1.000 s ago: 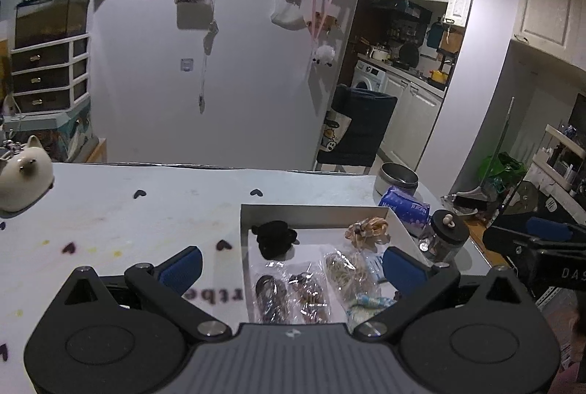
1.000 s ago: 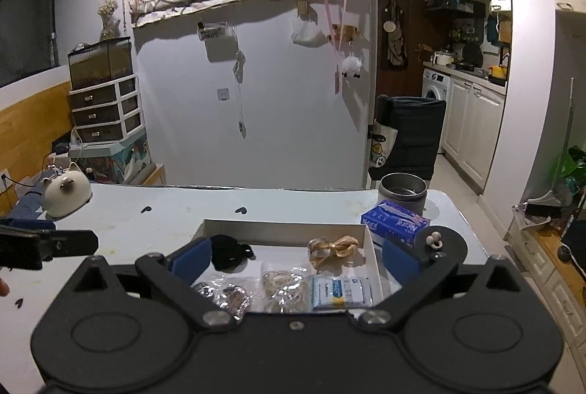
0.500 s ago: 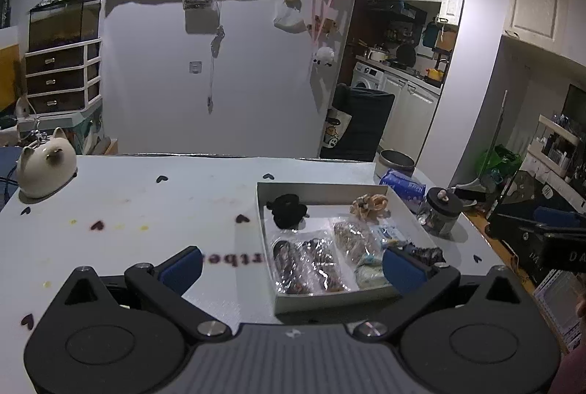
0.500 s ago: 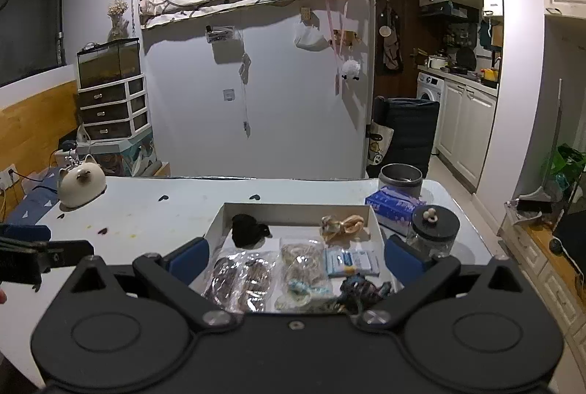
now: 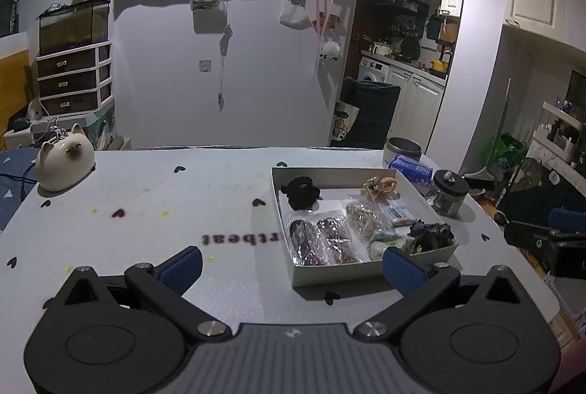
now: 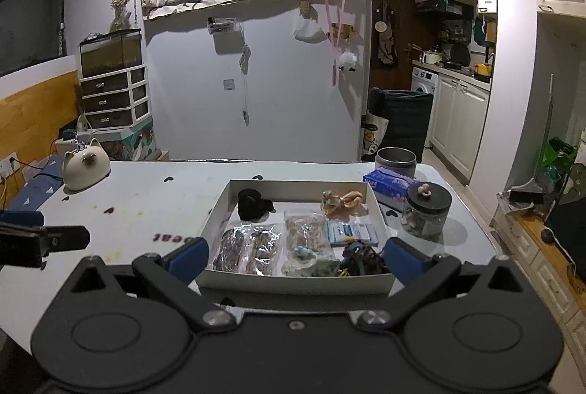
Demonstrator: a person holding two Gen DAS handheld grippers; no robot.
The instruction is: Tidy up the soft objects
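Observation:
A shallow white box (image 5: 370,269) (image 6: 293,284) stands on the pale table and holds soft things: a black scrunchie (image 5: 302,192) (image 6: 252,203), a tan scrunchie (image 5: 379,187) (image 6: 342,201), several clear bags of hair ties (image 5: 322,242) (image 6: 249,249), a dark ruffled scrunchie (image 5: 432,234) (image 6: 360,258) and a pale blue one (image 6: 311,260). My left gripper (image 5: 291,264) is open and empty, above the table left of the box's near edge. My right gripper (image 6: 296,256) is open and empty, above the box's near side.
A white cat-shaped ornament (image 5: 64,161) (image 6: 86,165) sits at the table's far left. A glass jar with black lid (image 6: 426,209), a blue tissue pack (image 6: 390,183) and a metal tin (image 6: 395,159) stand right of the box. The table's right edge drops to the floor.
Both grippers have pulled back and up from the box, so the whole box and more table show. Both stay open and empty.

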